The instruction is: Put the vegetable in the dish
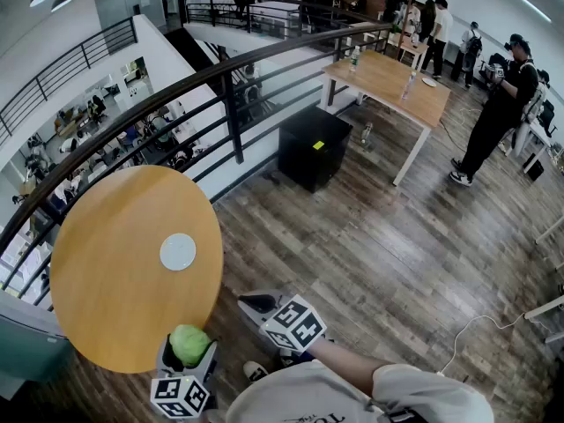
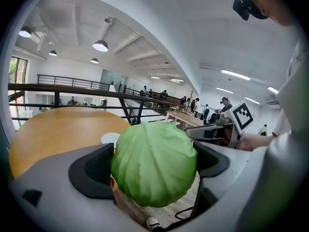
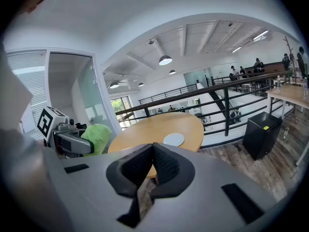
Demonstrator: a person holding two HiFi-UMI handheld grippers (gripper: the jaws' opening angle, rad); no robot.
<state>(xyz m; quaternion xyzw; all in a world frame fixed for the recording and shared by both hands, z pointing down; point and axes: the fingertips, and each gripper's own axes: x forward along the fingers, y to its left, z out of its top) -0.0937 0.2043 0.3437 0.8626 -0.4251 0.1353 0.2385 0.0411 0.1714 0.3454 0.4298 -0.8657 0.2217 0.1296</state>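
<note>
A round green cabbage sits between the black pads of my left gripper, which is shut on it with the jaws standing wide. In the head view the cabbage and left gripper hover at the near edge of the round wooden table. A small white dish lies flat near the table's middle, also visible as the dish and the dish. My right gripper is shut with nothing in it, held over the floor right of the table, as the head view shows the right gripper.
A black metal railing curves behind the table above a lower floor. A black box and a long wooden table stand further back. A person stands at the right. A white cable lies on the wooden floor.
</note>
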